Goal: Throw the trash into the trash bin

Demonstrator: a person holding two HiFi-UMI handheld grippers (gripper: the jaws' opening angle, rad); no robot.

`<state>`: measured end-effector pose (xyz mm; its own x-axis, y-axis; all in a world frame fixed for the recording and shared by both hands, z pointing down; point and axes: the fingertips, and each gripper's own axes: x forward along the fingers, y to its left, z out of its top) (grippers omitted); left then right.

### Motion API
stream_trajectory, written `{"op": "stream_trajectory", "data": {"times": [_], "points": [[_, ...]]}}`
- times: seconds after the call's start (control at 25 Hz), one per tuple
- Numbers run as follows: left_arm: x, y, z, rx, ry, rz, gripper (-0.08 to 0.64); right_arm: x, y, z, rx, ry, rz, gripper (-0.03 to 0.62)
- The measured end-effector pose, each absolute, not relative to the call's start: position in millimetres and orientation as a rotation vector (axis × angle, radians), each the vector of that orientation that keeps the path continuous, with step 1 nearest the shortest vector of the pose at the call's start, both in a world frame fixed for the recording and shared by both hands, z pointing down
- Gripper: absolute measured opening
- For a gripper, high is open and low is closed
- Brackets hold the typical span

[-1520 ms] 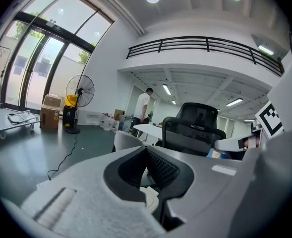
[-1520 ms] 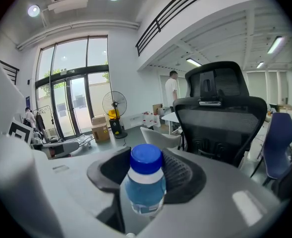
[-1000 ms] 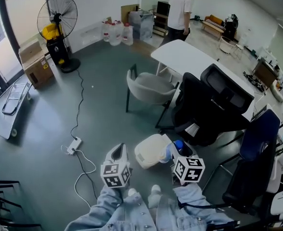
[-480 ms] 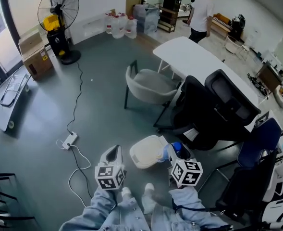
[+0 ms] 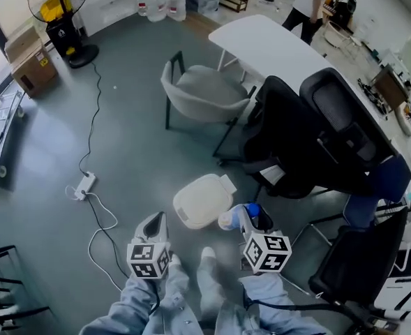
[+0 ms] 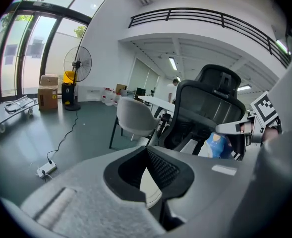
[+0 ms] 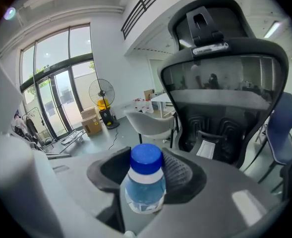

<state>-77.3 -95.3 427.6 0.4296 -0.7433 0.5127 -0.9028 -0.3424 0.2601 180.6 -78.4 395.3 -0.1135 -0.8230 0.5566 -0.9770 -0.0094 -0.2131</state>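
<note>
The right tool [image 5: 250, 217] is gripping a clear plastic bottle with a blue cap [image 7: 146, 181]. Its 2 jaws are standing wide, with the ribbed black pads [image 7: 177, 173] pressing on the bottle's shoulders just under the cap, which is pointing away from the camera toward the black mesh office chair [image 7: 220, 98]. The left tool [image 5: 155, 220] is carrying nothing: in the left gripper view its jaws are sitting narrow, the tips meeting and only a sliver of cream showing lower down between them. In the head view the cream plastic trash bin with a rounded lid [image 5: 199, 202] is standing on the grey floor [image 5: 121, 131] at 12 o'clock from the person's legs in blue jeans [image 5: 156, 299], ahead of and between the 2 tools. The bottle is hanging just beside the bin's rim at its 4 o'clock, and the left tool is hovering at the bin's 7 o'clock, apart from it. A grey shell chair [image 5: 204, 93] is standing at the bin's 12 o'clock, and a white power strip [image 5: 84, 183] is lying at its 9 o'clock, well apart.
</note>
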Motion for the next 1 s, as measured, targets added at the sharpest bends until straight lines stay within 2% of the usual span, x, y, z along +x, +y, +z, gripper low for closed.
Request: {"op": "stream_trajectory", "data": {"times": [0.52,1.0], "points": [[-67.4,-61.4,632.5,2.078,-1.250,0.569,0.008,188.3,-30.9,580.5,1.828,-1.871,0.943,0.196],[-57.6,-99.3,720.4,2.167,-1.192,0.676,0.008,197.7,-37.9,640.7,1.787,-1.839,0.949,0.196]]}}
